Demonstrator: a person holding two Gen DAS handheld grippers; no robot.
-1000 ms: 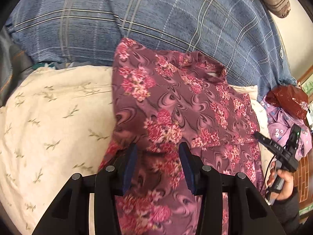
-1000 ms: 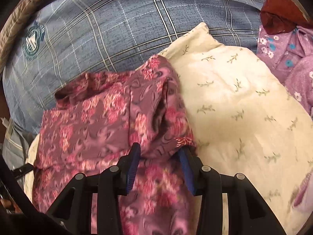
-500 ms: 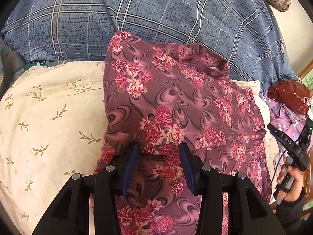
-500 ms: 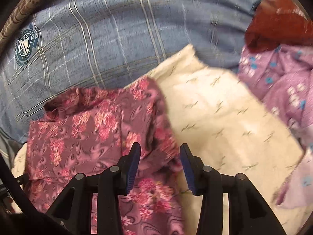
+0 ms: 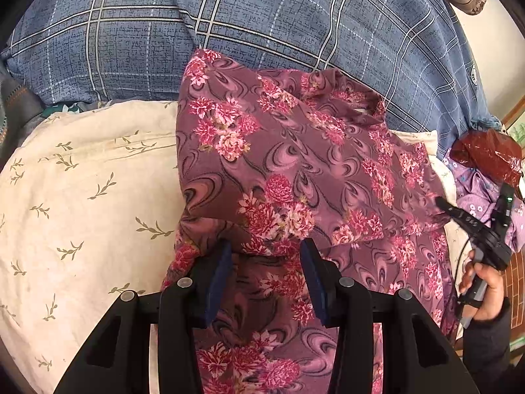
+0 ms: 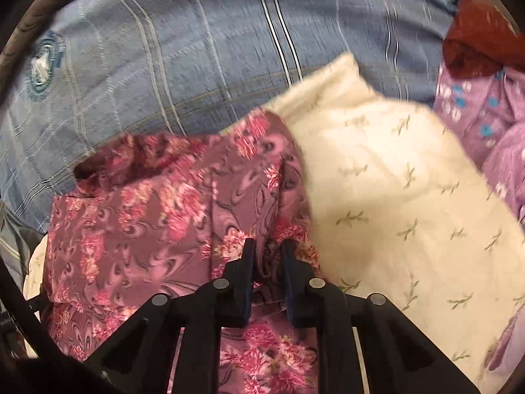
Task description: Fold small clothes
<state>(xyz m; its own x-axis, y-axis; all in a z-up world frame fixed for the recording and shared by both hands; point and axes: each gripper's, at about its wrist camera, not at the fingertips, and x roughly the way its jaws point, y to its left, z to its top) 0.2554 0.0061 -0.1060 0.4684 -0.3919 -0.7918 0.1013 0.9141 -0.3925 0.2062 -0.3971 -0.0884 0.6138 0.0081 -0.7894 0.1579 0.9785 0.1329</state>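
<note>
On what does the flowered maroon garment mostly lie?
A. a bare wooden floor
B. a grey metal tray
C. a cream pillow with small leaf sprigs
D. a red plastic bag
C: the flowered maroon garment is spread over the cream pillow, whose leaf print shows on both sides of it.

Support is a bed: blue plaid quilt [image 5: 262, 26] runs across the far side, ahead of both tools, with a round crest patch [image 6: 42, 65] far left in the right wrist view. Cream pillow with sprig print [image 5: 82, 197] sits on the bedding, out left of the left tool and out right of the right tool; the maroon floral garment [image 5: 295, 170] lies on it, far corner touching the quilt. Lilac flowered cloth [image 6: 475, 115] is piled at the pillow's right edge, with a dark red plastic bag [image 5: 489, 154] on its far end.
</note>
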